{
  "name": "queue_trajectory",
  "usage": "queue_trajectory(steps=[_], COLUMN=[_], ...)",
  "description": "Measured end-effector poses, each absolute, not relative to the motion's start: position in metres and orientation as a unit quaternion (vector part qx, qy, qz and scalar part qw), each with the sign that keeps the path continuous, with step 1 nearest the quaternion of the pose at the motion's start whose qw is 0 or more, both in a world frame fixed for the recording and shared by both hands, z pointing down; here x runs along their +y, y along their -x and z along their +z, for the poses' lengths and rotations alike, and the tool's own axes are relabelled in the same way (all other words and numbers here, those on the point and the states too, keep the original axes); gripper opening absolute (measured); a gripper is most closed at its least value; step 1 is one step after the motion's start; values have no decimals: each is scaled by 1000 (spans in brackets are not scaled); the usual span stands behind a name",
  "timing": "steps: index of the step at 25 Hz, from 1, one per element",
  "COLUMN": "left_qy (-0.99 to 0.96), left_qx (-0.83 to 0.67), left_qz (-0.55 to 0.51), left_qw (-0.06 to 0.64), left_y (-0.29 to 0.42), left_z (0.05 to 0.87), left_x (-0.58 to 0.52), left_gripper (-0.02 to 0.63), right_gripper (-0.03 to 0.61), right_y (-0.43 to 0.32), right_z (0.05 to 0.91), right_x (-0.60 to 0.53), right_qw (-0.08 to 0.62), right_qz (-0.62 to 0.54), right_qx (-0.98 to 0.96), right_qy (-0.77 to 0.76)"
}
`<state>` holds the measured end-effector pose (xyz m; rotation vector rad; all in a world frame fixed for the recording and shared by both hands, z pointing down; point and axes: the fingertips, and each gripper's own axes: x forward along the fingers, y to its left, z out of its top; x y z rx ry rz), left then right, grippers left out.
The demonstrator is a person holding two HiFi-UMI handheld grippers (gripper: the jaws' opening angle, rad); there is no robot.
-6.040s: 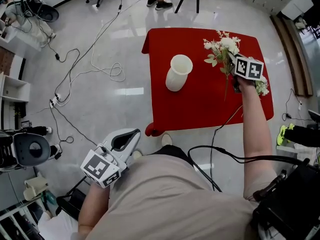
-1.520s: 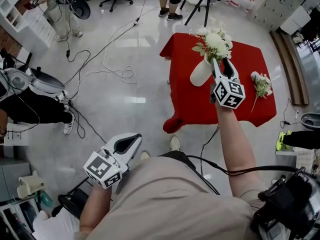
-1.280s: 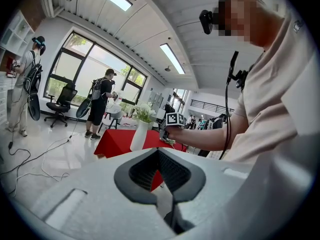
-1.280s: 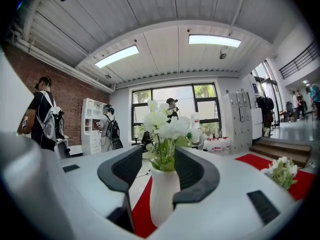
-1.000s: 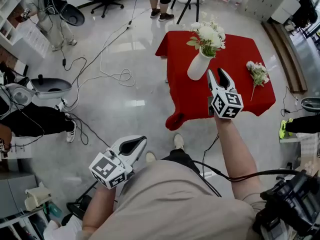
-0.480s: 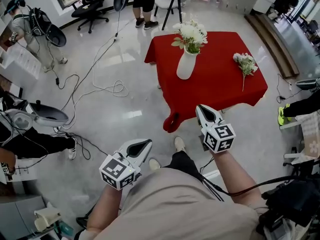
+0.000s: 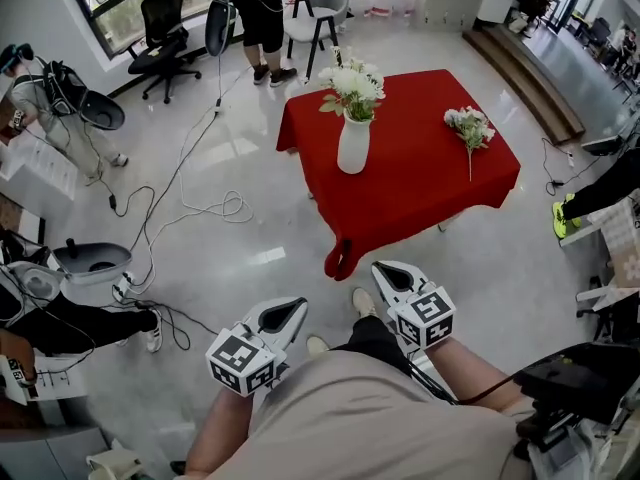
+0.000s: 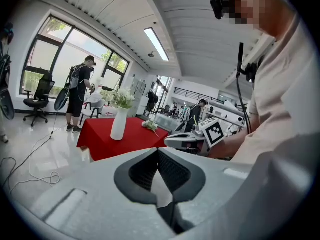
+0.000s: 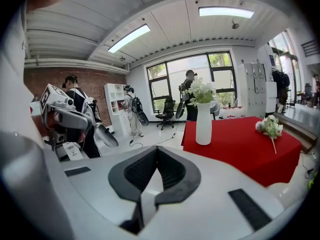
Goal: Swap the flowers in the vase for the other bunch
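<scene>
A white vase (image 7: pixel 353 145) stands on the red table (image 7: pixel 420 183) and holds a bunch of white flowers (image 7: pixel 349 79). A second white bunch (image 7: pixel 469 124) lies flat near the table's right side. Both grippers hover close to my body, well short of the table. My left gripper (image 7: pixel 287 311) is shut and empty. My right gripper (image 7: pixel 384 271) is also shut with nothing in it. The left gripper view shows the vase (image 8: pixel 119 124), the lying bunch (image 8: pixel 149 126) and the right gripper (image 8: pixel 183 141) from the side. In the right gripper view, the vase (image 9: pixel 203 123) and bunch (image 9: pixel 270 126) are ahead.
Cables (image 7: pixel 205 208) trail over the shiny floor left of the table. A person (image 7: pixel 258 13) and chairs (image 7: pixel 320 8) stand behind the table, an office chair (image 7: pixel 160 38) further left. A wooden step (image 7: pixel 530 68) runs along the right. Equipment (image 7: pixel 90 263) lies at the left.
My right gripper has let go of the flowers in the vase, pulled back from the table toward my body, and shut its jaws. The head view has tilted up, so the table looks farther away.
</scene>
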<state>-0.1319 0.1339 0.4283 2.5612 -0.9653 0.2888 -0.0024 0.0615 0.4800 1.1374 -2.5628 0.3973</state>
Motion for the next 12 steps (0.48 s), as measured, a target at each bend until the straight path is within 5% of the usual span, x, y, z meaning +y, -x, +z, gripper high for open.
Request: queue_trajectory(steps=[12], left_qy=[-916], left_qx=[-342], left_qz=[108], left_qw=[179], left_y=[140], left_z=[421], left_x=[155], left_gripper=[6], right_gripper=[12], right_y=[29], right_z=[475], right_x=[85], right_qw=[173], right_qz=[117], right_qx=[-907], right_qy=[-365])
